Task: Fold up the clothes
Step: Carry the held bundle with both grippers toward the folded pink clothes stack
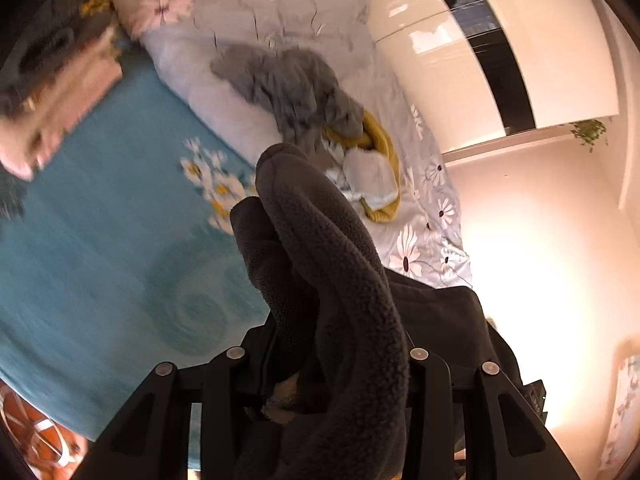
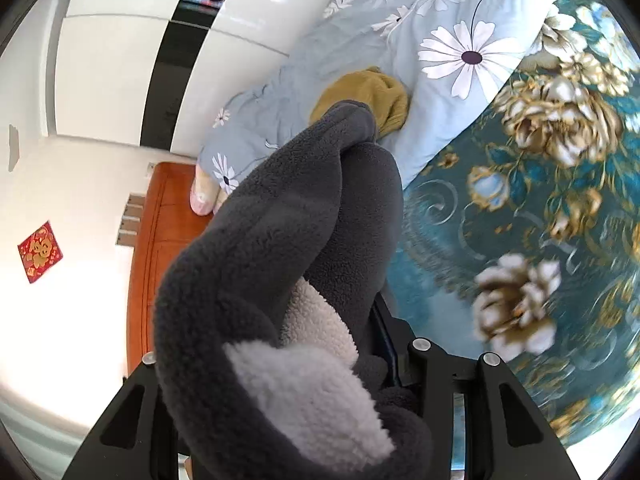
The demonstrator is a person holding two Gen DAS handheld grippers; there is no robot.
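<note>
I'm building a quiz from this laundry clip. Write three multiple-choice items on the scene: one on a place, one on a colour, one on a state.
1. Where does the mustard garment lie?
A. on the daisy-print quilt
B. on the wooden cabinet
C. on the wardrobe

2. What colour is the fleece garment's lining?
A. red
B. cream-white
C. teal

3. What is the state of the right gripper?
A. open, empty
B. shut on fleece
C. out of view

A: the mustard garment rests on the daisy-print quilt.
B: the fleece garment shows a cream-white lining.
B: fleece bunches between the right gripper fingers.
</note>
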